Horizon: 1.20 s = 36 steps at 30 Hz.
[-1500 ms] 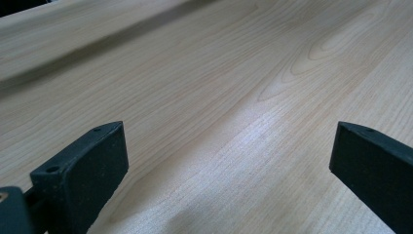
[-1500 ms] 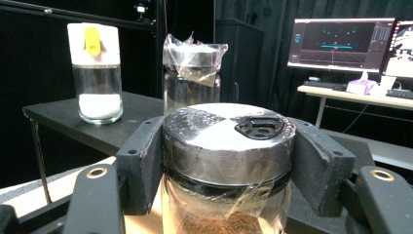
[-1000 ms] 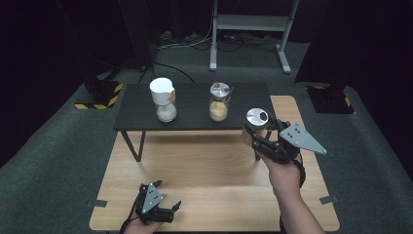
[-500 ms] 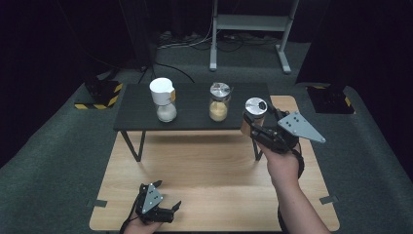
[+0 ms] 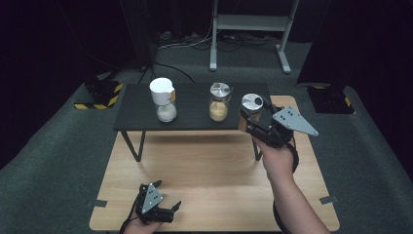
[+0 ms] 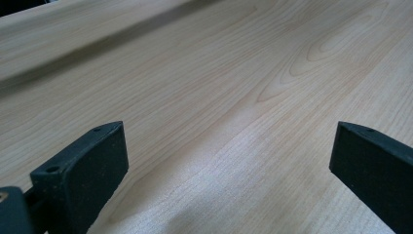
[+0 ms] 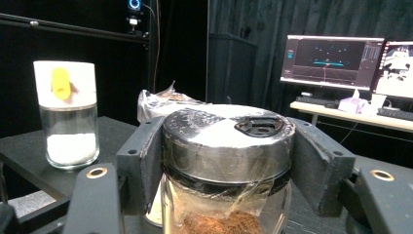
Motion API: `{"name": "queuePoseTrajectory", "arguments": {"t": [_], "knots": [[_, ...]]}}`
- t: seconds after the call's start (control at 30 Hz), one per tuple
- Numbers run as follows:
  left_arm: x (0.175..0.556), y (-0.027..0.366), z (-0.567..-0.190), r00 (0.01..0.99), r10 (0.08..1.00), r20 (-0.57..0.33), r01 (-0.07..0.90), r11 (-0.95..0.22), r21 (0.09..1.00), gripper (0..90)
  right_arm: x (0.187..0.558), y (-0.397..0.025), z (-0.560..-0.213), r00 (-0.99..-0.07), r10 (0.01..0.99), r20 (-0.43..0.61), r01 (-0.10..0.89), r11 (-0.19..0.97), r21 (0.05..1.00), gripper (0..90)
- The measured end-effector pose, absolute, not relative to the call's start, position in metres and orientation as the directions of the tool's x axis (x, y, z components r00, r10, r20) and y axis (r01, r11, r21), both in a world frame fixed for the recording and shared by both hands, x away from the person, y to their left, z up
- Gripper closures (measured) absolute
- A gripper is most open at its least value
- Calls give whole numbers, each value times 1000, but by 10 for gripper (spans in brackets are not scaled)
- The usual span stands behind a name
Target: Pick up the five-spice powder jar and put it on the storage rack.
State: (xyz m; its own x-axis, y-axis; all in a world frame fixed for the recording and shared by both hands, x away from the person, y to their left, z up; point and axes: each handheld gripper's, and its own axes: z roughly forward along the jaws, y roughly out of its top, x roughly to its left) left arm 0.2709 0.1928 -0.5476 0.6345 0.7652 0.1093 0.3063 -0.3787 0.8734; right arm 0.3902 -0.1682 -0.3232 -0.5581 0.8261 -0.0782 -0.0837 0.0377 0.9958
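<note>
The right gripper (image 5: 254, 122) clamps an upright, silver-lidded glass jar of brown powder (image 5: 251, 108) just off the right end of the black side table (image 5: 141, 114); the left gripper (image 5: 168, 210), spread empty, rests well apart on the wooden tabletop (image 5: 219, 165).

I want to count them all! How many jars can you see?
3. The white-capped jar and the metal-lidded jar stand on the black table; the third jar is clamped in the right gripper. None seem hidden.
</note>
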Motion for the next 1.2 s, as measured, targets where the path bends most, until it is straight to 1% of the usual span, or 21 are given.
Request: {"name": "queuePoseTrajectory", "arguments": {"t": [1.2], "knots": [[271, 194, -548, 636, 766, 91, 308, -361, 880, 9, 434, -160, -329, -519, 853, -58, -63, 29, 998, 342]]}}
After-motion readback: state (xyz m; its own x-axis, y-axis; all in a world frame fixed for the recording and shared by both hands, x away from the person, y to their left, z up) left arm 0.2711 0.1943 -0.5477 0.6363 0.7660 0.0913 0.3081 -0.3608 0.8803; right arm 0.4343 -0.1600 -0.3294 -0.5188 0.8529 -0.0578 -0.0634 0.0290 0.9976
